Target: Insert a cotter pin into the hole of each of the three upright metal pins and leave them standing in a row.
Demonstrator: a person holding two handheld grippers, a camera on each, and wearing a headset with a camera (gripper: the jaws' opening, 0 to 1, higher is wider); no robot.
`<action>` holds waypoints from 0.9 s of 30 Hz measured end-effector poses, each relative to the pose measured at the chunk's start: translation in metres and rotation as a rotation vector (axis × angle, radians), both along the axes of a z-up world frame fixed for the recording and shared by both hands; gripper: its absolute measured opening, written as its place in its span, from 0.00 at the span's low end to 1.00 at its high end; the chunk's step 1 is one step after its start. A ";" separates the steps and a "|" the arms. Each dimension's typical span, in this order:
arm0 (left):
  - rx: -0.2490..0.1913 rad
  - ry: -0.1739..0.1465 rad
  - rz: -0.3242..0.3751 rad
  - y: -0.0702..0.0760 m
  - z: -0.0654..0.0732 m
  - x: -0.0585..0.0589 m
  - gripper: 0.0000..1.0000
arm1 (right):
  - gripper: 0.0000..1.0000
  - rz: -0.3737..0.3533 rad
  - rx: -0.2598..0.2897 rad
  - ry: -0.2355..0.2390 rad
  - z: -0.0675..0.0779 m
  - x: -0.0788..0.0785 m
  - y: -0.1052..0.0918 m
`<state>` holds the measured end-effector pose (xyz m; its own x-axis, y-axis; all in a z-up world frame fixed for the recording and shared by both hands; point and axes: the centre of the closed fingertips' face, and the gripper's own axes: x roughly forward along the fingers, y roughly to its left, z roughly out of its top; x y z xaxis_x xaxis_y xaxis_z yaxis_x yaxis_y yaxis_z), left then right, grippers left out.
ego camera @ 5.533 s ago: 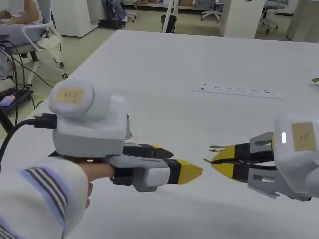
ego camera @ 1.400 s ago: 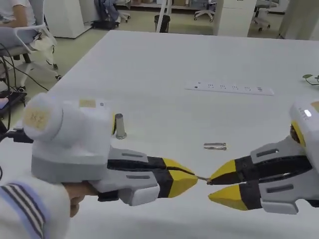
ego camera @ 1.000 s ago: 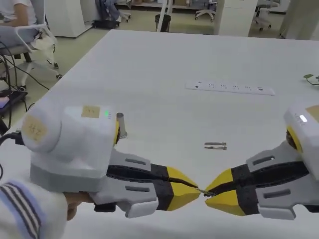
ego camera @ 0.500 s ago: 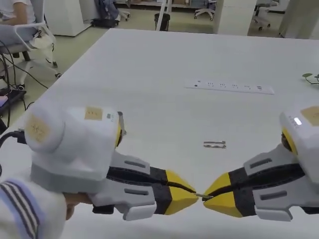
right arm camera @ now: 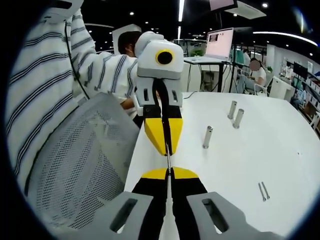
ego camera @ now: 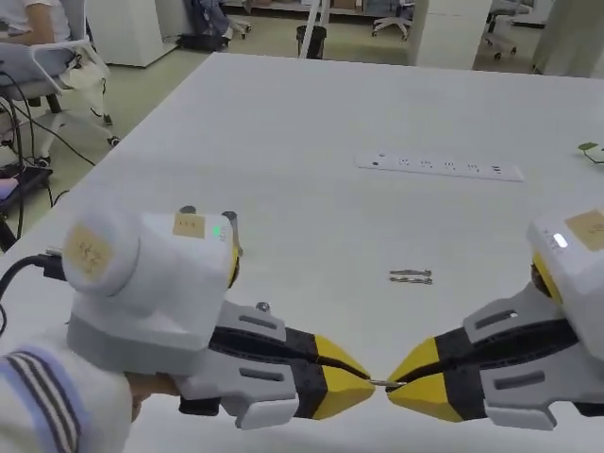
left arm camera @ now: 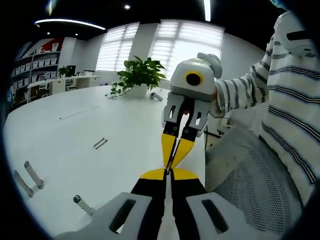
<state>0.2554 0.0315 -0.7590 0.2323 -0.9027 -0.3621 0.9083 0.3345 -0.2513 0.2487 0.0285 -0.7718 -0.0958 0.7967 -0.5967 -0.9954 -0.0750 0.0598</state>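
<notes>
As left claw (ego camera: pixel 368 386) faces right claw (ego camera: pixel 391 387), both pinch cotter pin (ego camera: pixel 379 383).

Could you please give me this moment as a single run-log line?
left claw: shut on cotter pin | right claw: shut on it too | upright metal pins: three standing | spare cotter pins: two lying loose

Power strip (ego camera: pixel 439 167), potted plant (left arm camera: pixel 137 75).

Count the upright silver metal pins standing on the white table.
3 silver metal pins in the right gripper view: one beside another, a third standing apart.
</notes>
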 end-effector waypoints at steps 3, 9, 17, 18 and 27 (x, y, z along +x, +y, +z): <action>0.001 -0.004 0.014 0.003 0.000 0.001 0.01 | 0.03 0.002 -0.002 -0.005 0.000 0.002 0.004; -0.003 -0.016 0.069 0.016 0.001 0.010 0.12 | 0.03 -0.004 -0.024 -0.009 -0.004 0.008 0.011; 0.025 -0.105 0.224 0.051 0.003 0.037 0.24 | 0.03 -0.064 -0.103 -0.034 -0.019 0.028 0.012; 0.027 -0.112 0.238 0.054 0.003 0.040 0.25 | 0.03 -0.077 -0.131 -0.049 -0.022 0.032 0.009; 0.072 -0.159 0.376 0.085 -0.009 0.066 0.36 | 0.03 -0.141 -0.188 -0.046 -0.040 0.048 0.013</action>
